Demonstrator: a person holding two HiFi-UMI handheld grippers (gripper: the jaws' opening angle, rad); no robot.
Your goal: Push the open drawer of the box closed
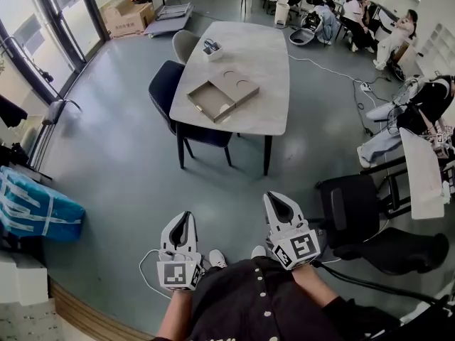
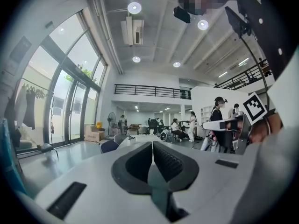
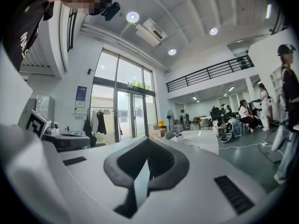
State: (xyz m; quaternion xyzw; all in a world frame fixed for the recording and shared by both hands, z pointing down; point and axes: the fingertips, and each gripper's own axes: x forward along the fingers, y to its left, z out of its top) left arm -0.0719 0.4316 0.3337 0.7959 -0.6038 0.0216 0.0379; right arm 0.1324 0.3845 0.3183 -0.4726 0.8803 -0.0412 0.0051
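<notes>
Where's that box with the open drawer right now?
In the head view the box lies on the grey table, near its front left corner, with the dark blue chair just beside that edge.

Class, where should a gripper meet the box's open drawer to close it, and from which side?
Probably the outer front wall of the drawer, mid-width, from the blue chair side: it juts from the box that way, so push, don't pinch.

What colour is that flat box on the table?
Tan, like plain cardboard. The box shows best in the head view.
</notes>
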